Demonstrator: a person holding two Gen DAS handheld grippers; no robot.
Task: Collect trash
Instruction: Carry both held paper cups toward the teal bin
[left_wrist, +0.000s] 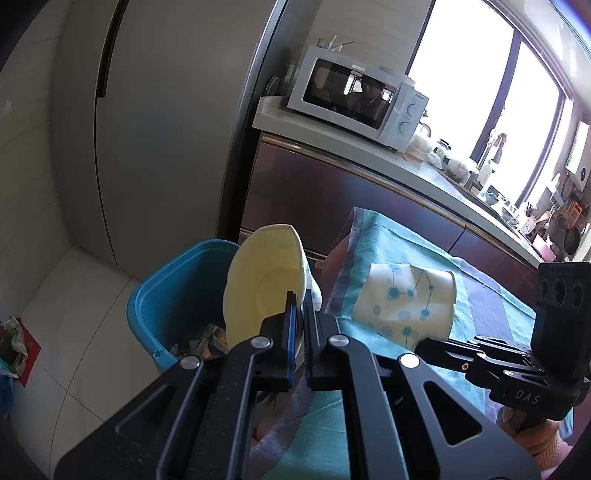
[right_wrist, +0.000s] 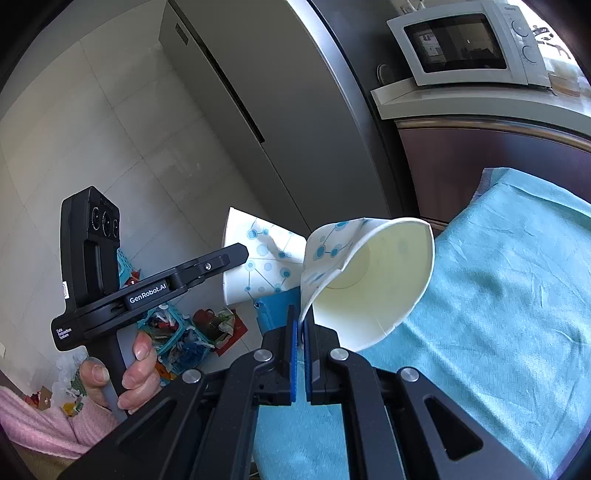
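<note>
Gripping a crushed blue-dotted paper cup over the blue plastic bin, my left gripper is clamped. Bin holds crumpled scraps. My right gripper pinches a second dotted paper cup, which looks empty.

"GenRobot.AI" and "Data Acquisition System" on the left tool; "DAS" on the right tool.

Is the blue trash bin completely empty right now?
No, crumpled scraps lie at the bottom of the blue trash bin, seen beside the paper cup in the left hand-held gripper.
</note>
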